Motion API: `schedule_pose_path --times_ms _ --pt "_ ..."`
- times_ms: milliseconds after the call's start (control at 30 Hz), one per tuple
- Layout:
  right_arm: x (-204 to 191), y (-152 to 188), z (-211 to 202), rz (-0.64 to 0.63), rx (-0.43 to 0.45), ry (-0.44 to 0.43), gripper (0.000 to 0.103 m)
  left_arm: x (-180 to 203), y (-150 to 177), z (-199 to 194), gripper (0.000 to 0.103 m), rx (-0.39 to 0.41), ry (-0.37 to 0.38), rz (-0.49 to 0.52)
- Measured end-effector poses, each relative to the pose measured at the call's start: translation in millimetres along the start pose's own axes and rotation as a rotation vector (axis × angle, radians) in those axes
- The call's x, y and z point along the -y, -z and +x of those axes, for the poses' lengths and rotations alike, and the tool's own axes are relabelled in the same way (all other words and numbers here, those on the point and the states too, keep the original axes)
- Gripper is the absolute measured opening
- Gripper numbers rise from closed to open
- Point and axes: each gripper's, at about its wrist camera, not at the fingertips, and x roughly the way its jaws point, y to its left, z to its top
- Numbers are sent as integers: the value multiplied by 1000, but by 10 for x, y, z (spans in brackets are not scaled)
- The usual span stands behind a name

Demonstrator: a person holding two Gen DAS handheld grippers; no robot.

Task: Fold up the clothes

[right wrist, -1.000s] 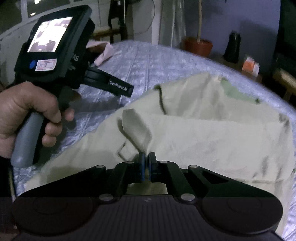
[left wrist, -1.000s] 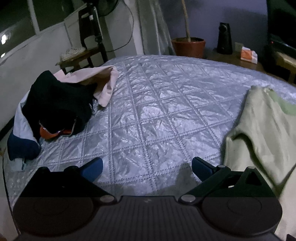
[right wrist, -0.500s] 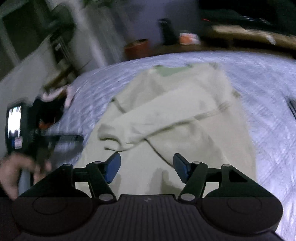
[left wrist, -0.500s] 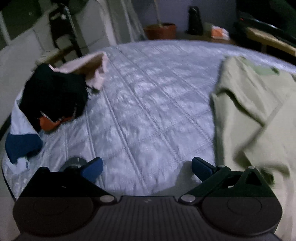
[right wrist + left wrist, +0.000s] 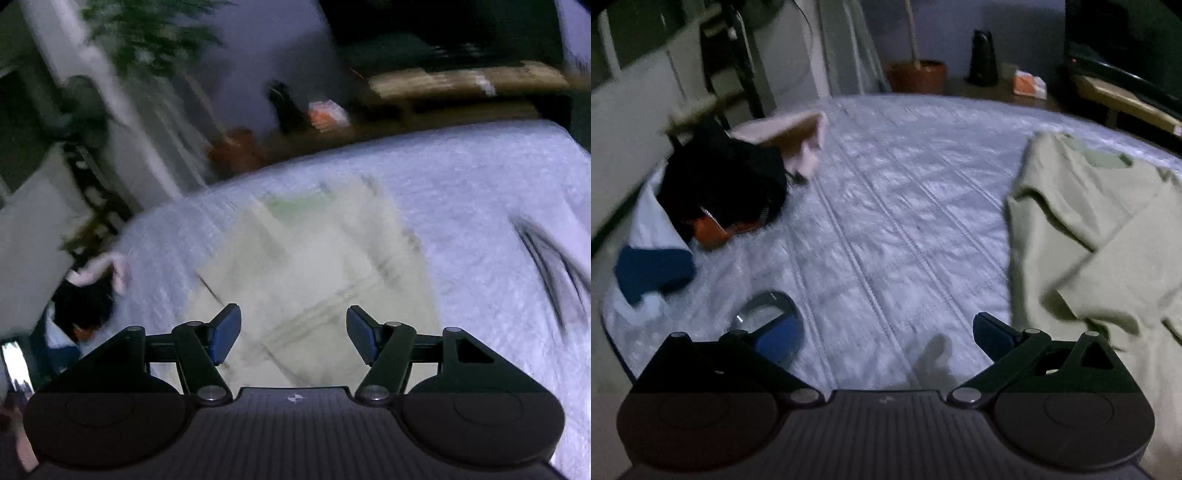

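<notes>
The right wrist view is smeared throughout: the pale green shirt (image 5: 314, 266) shows only as a streaked patch whose folds and edges cannot be traced, the dark striped thing (image 5: 550, 266) on the bedcover (image 5: 461, 206) to its right cannot be identified, and the plant (image 5: 155, 33), pot (image 5: 236, 147) and shelf (image 5: 465, 79) behind are mere streaks. In the left wrist view the shirt (image 5: 1100, 236) runs off the right edge, so its far side is unseen. The left finger (image 5: 775, 338) covers part of a round glassy thing (image 5: 759, 308), and the blurred clothes pile (image 5: 713, 192) hides its lower garments.
</notes>
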Motion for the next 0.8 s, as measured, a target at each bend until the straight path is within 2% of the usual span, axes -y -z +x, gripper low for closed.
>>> schedule_pose_path --times_ms 67,133,167,233,267,300,333,367,400,500,733,767,800 --pt "-405 -440 253 -144 55 -11 72 -14 -41 21 101 11 -22 -17" --pt "-773 -805 563 -243 99 -10 83 -51 -95 65 101 21 -40 -32" --pt "-921 -960 798 -274 91 -14 84 -66 -120 90 101 23 -47 -40" --pt "-1094 -1156 1345 -289 19 -18 83 -91 -153 159 101 7 -51 -54" --pt "-1115 -1167 1620 -270 -29 -12 81 -102 -160 202 101 -8 -49 -62" --pt "-1135 -1178 1895 -250 -77 -7 70 -112 -168 244 101 -22 -48 -70" --pt "-1148 -1158 2159 -237 -126 -2 53 -116 -175 274 101 -33 -36 -74" --pt "-1148 -1085 2408 -234 -177 2 44 -115 -181 290 101 -39 -22 -78" --pt "-1150 -1006 2619 -233 -218 6 30 -117 -189 301 101 -41 -12 -81" --pt "-1151 -825 3003 -242 -255 45 32 -154 -204 326 101 -51 18 -96" --pt "-1247 -725 3415 -298 -292 100 32 -253 -199 406 101 -98 58 -144" --pt "-1268 -712 3423 -303 -280 113 29 -263 -196 409 101 -99 60 -145" --pt "-1259 -705 3414 -297 -270 120 16 -276 -195 414 101 -98 58 -144"
